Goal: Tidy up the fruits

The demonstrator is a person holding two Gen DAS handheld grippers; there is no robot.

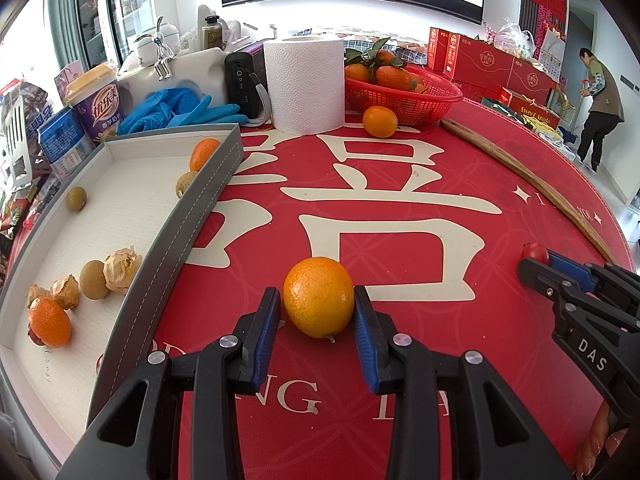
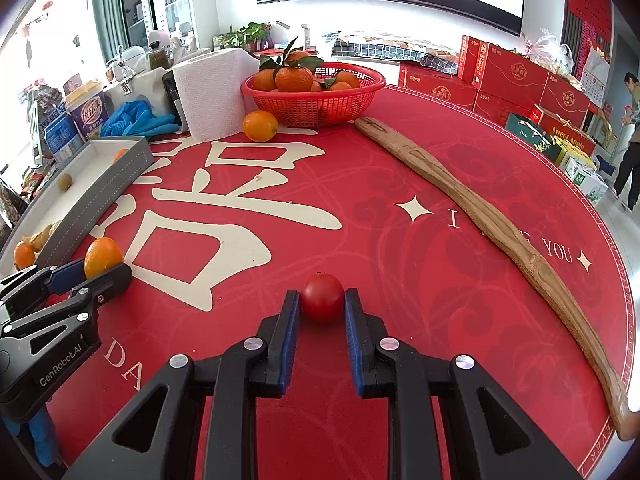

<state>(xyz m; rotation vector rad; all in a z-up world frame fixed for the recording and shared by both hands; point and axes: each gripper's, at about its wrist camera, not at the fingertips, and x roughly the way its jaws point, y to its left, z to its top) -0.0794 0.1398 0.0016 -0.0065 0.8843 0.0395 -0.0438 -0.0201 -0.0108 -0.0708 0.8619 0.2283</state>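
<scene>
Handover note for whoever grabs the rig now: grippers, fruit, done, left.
Left gripper: fingers flank the orange on the red tablecloth; contact unclear, not lifted.
Right gripper: same around the small tomato.
Done: grey tray holds two small oranges, longans and husked fruits.
Left: both bracketed fruits, plus the loose orange beside the red basket, which holds leafy oranges.
</scene>
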